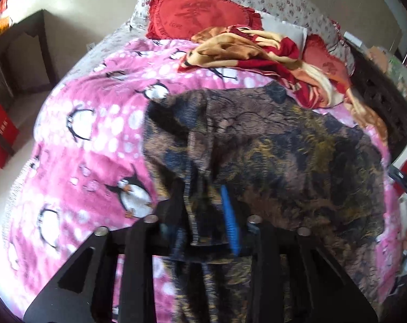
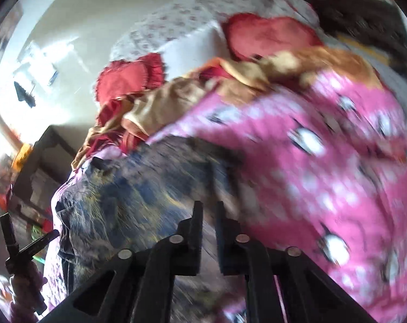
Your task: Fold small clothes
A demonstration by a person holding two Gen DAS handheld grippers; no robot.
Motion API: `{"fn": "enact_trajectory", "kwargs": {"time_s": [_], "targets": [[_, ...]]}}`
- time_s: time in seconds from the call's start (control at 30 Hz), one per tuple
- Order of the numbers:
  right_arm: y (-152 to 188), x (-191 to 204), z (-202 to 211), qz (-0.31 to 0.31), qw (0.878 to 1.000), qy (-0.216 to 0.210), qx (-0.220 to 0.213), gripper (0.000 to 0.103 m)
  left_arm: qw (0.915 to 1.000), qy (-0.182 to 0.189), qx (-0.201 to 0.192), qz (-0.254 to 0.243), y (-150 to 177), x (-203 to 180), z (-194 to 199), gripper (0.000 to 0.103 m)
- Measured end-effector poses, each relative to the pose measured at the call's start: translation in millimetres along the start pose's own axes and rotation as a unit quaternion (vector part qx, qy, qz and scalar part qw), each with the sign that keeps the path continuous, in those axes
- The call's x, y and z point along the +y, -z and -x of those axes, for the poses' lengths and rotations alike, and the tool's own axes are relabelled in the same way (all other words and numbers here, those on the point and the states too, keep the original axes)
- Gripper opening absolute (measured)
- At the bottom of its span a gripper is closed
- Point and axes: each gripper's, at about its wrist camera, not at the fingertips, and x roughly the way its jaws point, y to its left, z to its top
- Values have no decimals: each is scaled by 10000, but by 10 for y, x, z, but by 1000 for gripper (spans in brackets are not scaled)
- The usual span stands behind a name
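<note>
A dark patterned knit garment in navy, brown and mustard (image 1: 270, 145) lies spread across a pink fleece blanket printed with penguins (image 1: 90, 140) on the bed, its far edge near a crumpled red-and-tan satin cloth (image 1: 257, 51) and a red heart-shaped frilled cushion (image 1: 200, 13).

In the left wrist view, a bunched fold of the garment hangs between the fingers of the left tool (image 1: 203, 215), beside a blue finger pad (image 1: 230, 215). The jaws stand partly apart, and blur hides whether the pads press on the fabric or have let it go, so its grip cannot be told. The cloth draping down past the tool suggests an edge lifted to be carried over the rest.

In the right wrist view, the right tool (image 2: 209, 215) hovers above the garment's near part with a narrow gap between its fingers and nothing in that gap. It seems placed to take or smooth the opposite side.
</note>
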Motion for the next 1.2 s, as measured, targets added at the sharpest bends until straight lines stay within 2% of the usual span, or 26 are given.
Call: {"fn": "enact_trajectory", "kwargs": {"time_s": [0.03,0.1,0.17,0.2,0.23,0.3,0.4,0.47,0.63,0.73,0.83,0.97,1.03,1.1,1.2], "targets": [[-89,101,-106,105,9999,70,-41,38,10000,28,45,-13,18,-18,-45,32],[-209,208,-248,169,9995,189,-172,54,9998,-97,175,-46,40,-55,-175,32],[-313,293,-485,253,9989,386,-127,52,9994,-194,299,-36,72,-48,-300,32],[-366,311,-617,281,9981,555,-1,44,9991,-230,367,-32,87,-35,-370,32],[-403,265,-786,248,9967,743,195,43,9990,-222,374,-30,84,-28,-404,32],[-429,220,-923,186,9961,827,260,43,9992,-218,343,-33,78,-26,-406,32],[-475,259,-835,294,9952,892,259,44,9990,-200,395,-44,73,-21,-323,32],[-433,227,-594,165,9971,684,280,49,9993,-111,366,18,104,32,-209,32],[128,57,10,182,9976,83,669,70,9997,37,224,93,354,147,175,32],[642,-5,147,235,9949,-246,950,70,9991,147,269,298,565,200,344,35],[917,-29,137,164,9945,-423,940,70,9979,268,403,427,767,176,447,36],[1067,-65,199,-195,9935,-438,1030,70,9976,382,485,327,1062,169,701,36],[1188,-68,405,-97,9936,-570,975,70,9973,378,571,250,1239,194,825,39],[1291,-72,571,76,9925,-471,1125,70,9971,316,646,238,1436,235,936,47],[1474,-126,858,176,9885,-513,1413,70,9960,254,835,182,1703,281,1041,47]]}}
